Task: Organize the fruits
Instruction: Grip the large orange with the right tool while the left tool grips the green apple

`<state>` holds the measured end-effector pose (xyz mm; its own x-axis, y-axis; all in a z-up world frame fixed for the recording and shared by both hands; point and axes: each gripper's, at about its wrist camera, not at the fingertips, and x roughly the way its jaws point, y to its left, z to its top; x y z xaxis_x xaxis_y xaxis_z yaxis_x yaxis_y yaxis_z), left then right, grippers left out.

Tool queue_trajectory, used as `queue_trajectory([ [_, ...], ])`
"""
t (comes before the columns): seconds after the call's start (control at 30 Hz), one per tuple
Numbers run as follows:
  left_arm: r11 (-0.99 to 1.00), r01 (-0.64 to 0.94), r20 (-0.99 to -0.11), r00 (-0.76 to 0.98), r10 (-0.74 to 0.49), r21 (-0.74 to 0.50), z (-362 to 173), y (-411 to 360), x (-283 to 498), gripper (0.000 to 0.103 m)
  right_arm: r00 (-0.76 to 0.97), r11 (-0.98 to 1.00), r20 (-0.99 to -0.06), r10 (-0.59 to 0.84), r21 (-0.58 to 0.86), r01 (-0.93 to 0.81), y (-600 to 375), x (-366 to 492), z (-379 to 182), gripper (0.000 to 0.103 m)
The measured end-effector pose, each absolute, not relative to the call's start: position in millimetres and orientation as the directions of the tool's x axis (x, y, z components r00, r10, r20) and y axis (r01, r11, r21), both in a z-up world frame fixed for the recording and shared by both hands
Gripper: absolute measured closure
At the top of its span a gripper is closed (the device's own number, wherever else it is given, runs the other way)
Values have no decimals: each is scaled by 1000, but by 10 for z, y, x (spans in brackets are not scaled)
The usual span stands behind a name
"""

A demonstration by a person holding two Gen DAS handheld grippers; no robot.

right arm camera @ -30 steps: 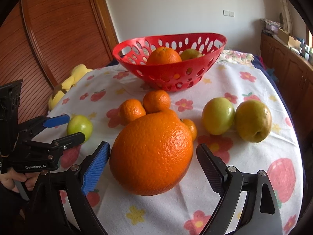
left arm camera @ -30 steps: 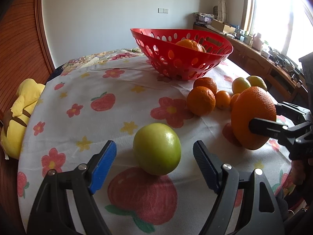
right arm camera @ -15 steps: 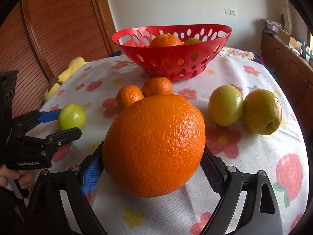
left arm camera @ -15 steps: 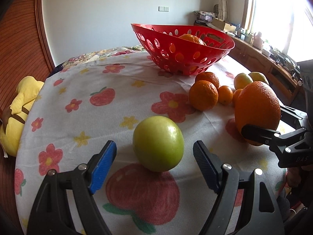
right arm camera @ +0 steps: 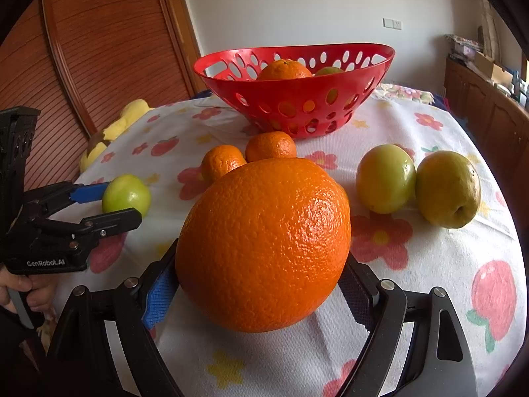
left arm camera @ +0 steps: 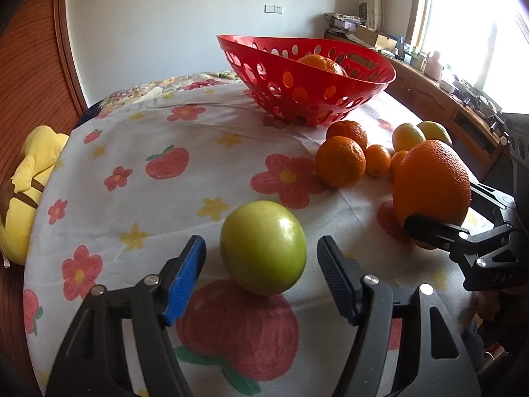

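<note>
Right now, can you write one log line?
left gripper: closing around apple, not touching | right gripper: holding orange | basket: two fruits

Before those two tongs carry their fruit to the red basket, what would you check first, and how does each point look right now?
1. Right tongs clamped on the big orange: ok.
2. Left tongs gripping the green apple: not ok, jaws have been closing but gaps remain.
3. Room in the red basket: ok, only two fruits visible.
4. Path to the basket clear: cannot tell, small oranges lie ahead.
5. Orange lifted off the tablecloth: cannot tell.
</note>
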<state>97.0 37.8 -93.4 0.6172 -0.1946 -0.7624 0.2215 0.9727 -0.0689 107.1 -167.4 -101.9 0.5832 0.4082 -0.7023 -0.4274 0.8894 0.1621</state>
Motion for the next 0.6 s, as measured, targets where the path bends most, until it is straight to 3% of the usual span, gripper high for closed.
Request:
queue_trajectory([
  [0.17, 975, 211, -776, 601, -190, -76, -968, 391, 991, 33, 583, 889, -701, 411, 166, -426, -1679, 1070, -1022, 15],
  [0.2, 974, 214, -777, 598, -194, -78, -970, 386, 988, 36, 583, 889, -701, 410, 166, -427, -1677, 1069, -1021, 15],
  [0.23, 973, 216, -777, 598, -195, -78, -970, 380, 984, 47, 583, 889, -702, 410, 165, -427, -1675, 1069, -1021, 15],
  [0.3, 971, 222, -779, 593, -205, -86, -975, 371, 987, 52, 584, 890, -703, 406, 159, -427, -1681, 1068, -1024, 15],
  [0.6, 973, 218, -773, 605, -193, -72, -914, 322, 908, 53, 591, 897, -710, 384, 133, -422, -1626, 1062, -1025, 15],
])
